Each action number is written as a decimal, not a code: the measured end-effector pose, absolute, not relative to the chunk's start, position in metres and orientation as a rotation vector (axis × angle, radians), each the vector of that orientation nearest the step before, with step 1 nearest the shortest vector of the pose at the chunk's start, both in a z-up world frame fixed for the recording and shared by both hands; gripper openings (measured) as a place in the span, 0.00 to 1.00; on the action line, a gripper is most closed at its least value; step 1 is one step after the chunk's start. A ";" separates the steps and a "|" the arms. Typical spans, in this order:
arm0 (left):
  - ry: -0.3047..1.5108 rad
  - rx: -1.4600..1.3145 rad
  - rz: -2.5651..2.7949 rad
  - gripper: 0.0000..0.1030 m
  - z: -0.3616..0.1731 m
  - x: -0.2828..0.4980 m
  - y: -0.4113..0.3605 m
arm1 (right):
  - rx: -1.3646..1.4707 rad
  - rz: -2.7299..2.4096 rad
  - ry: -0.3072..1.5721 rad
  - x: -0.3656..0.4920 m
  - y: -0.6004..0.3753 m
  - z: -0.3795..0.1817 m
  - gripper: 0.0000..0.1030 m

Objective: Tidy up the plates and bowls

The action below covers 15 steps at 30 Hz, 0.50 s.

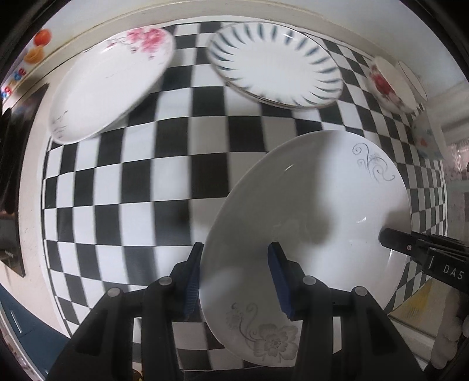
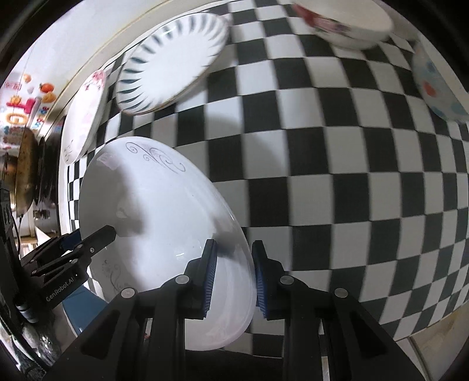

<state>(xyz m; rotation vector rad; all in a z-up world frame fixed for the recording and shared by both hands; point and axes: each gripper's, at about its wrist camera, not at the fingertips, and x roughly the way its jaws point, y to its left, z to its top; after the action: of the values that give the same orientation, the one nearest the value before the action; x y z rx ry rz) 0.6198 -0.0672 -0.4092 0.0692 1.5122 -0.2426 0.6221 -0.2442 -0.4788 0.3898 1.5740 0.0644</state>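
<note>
A white plate with grey flower and swirl patterns [image 1: 307, 222] [image 2: 164, 211] is held tilted above the checkered table. My left gripper [image 1: 236, 275] straddles its near rim, one blue pad on each face. My right gripper [image 2: 233, 272] grips the opposite rim the same way; it shows in the left wrist view [image 1: 416, 249], and my left gripper shows in the right wrist view [image 2: 85, 240]. A pink-blossom plate [image 1: 108, 85] [image 2: 85, 99] lies at the far left. A blue-striped plate [image 1: 275, 64] [image 2: 173, 61] sits on another plate behind.
A red-flowered bowl [image 1: 390, 85] [image 2: 348, 23] and a dotted bowl [image 1: 428, 137] [image 2: 436, 85] stand at the far right of the black-and-white checkered cloth [image 1: 140, 187]. A wall with stickers [image 1: 35, 49] runs behind the table.
</note>
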 end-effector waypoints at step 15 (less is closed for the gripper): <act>1.586 0.087 -0.189 0.40 -0.451 0.629 -0.103 | 0.379 0.045 1.610 0.614 -0.296 -0.514 0.26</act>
<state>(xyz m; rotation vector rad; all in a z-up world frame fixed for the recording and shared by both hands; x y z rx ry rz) 0.6287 -0.1032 -0.4507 0.0875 1.5861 -0.1895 0.6142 -0.2956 -0.5139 0.3788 1.6100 0.0451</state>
